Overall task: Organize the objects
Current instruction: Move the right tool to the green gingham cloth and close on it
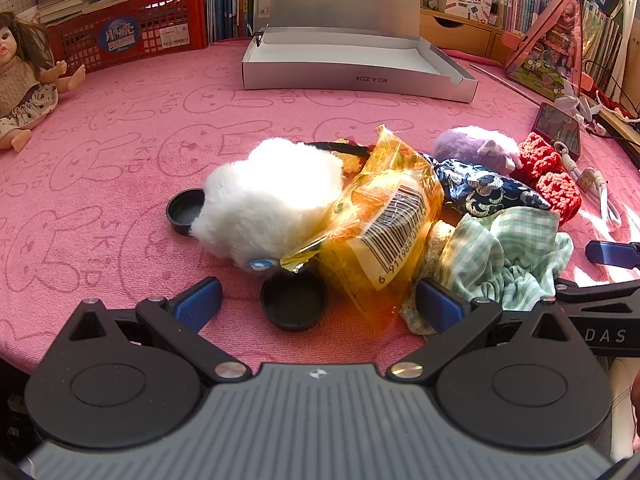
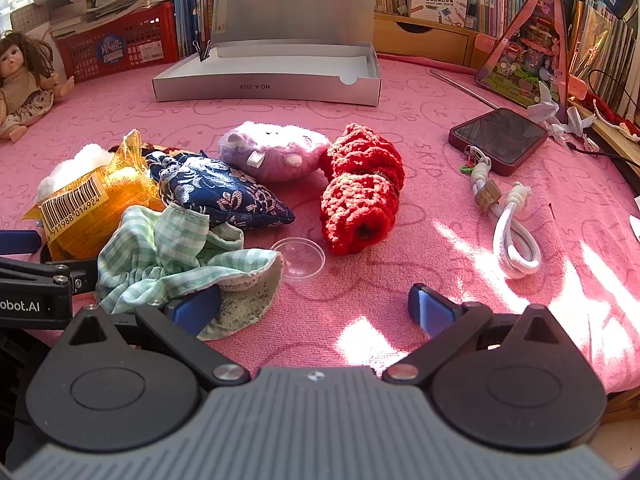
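A pile of objects lies on the pink cloth: a white fluffy toy [image 1: 272, 200], a yellow snack packet [image 1: 384, 232], a navy patterned pouch [image 2: 224, 192], a green checked cloth [image 2: 172, 248], a purple plush [image 2: 272, 152], a red crochet piece [image 2: 364, 188], two black lids [image 1: 294, 300] and a clear lid [image 2: 298, 258]. My left gripper [image 1: 320, 306] is open and empty, just in front of the near black lid and packet. My right gripper [image 2: 314, 308] is open and empty, its left finger against the checked cloth. An open grey box [image 2: 272, 84] stands behind.
A doll [image 1: 24, 84] sits far left by a red crate [image 1: 132, 36]. A phone [image 2: 498, 140] and a white cord [image 2: 512, 240] lie at the right. Books, a wooden drawer unit and a triangular toy house [image 2: 528, 52] line the back and right edge.
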Available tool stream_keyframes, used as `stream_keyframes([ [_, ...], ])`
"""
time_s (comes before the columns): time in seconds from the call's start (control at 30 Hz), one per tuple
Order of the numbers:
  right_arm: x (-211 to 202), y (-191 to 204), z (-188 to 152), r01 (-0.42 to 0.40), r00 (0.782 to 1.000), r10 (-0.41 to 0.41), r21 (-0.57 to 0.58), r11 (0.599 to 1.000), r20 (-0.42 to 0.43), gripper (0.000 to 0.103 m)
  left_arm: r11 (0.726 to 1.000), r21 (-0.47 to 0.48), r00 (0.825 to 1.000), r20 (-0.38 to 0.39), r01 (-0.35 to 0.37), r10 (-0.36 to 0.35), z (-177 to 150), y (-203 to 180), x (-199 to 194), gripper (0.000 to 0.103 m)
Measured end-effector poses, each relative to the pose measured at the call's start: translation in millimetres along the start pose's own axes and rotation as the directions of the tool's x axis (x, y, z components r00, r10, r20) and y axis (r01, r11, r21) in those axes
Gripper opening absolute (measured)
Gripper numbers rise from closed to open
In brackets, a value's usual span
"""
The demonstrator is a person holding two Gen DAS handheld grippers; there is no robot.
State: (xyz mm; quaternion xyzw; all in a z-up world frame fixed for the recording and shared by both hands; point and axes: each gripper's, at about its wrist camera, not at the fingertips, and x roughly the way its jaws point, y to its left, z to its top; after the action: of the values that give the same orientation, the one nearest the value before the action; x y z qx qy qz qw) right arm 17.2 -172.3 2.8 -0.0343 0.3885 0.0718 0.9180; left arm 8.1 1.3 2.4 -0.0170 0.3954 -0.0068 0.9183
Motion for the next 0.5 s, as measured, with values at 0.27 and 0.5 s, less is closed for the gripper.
stream_keyframes([
  [0.27, -0.8, 0.0, 1.0, -0.003, 1.0, 0.003, 0.001, 1.0, -0.005, 0.103, 1.0, 0.0, 1.0, 0.0, -0.001, 0.001, 0.7, -0.1, -1.1, 0.103],
  [0.5, -5.9, -3.9, 0.3, -0.033, 0.999, 0.033, 0.01, 0.999, -0.016, 0.103, 1.0, 0.004, 1.0, 0.023, 0.004, -0.004, -2.5, 0.6, -2.6, 0.103],
])
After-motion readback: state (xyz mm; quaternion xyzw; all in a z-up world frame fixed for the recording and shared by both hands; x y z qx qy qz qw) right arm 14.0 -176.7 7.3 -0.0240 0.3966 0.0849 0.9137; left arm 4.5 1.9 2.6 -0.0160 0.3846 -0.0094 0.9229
